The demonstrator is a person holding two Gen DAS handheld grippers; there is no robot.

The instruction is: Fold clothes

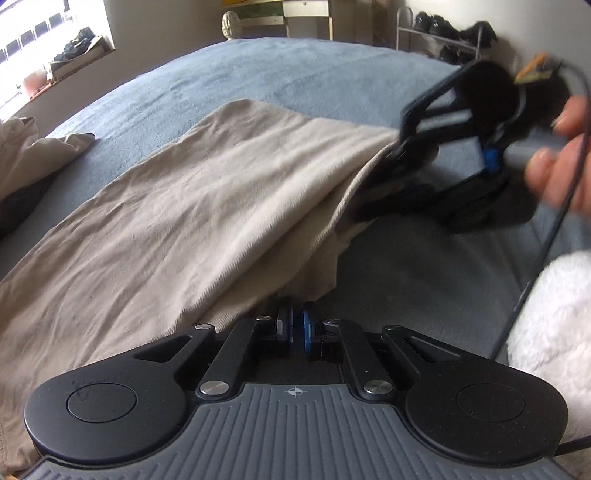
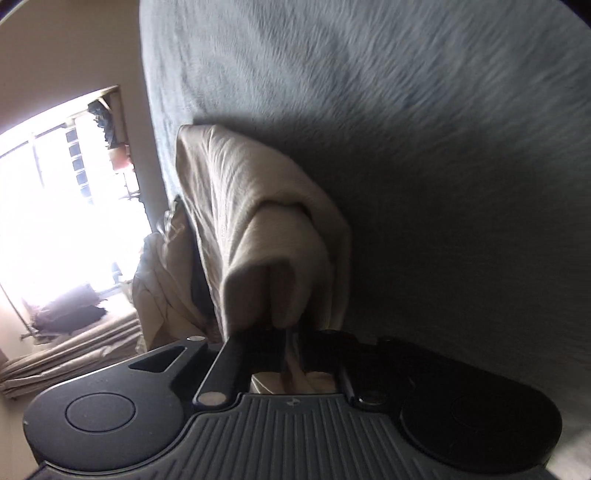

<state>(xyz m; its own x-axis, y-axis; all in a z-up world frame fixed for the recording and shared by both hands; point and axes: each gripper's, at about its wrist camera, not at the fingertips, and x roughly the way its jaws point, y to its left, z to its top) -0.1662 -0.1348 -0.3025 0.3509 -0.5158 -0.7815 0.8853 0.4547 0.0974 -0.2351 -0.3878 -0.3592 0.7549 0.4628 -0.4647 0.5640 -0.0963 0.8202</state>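
Observation:
A beige garment [image 1: 192, 206] is stretched in the air over the blue-grey bed [image 1: 280, 74]. My left gripper [image 1: 297, 314] sits at the bottom centre of the left wrist view, shut, with the garment's near edge pinched at its tips. The right gripper [image 1: 402, 144], blurred, grips the far corner at the upper right, held by a person's hand [image 1: 557, 158]. In the right wrist view the right gripper [image 2: 291, 332] is shut on a bunched fold of the beige garment [image 2: 251, 229], which hangs away from it over the bed [image 2: 424, 147].
More beige cloth [image 1: 26, 151] lies crumpled at the bed's left side. A shoe rack [image 1: 443, 33] stands against the far wall. A black cable [image 1: 546, 243] runs past a white fluffy sleeve [image 1: 554, 317]. A bright window [image 2: 62, 206] is at the left.

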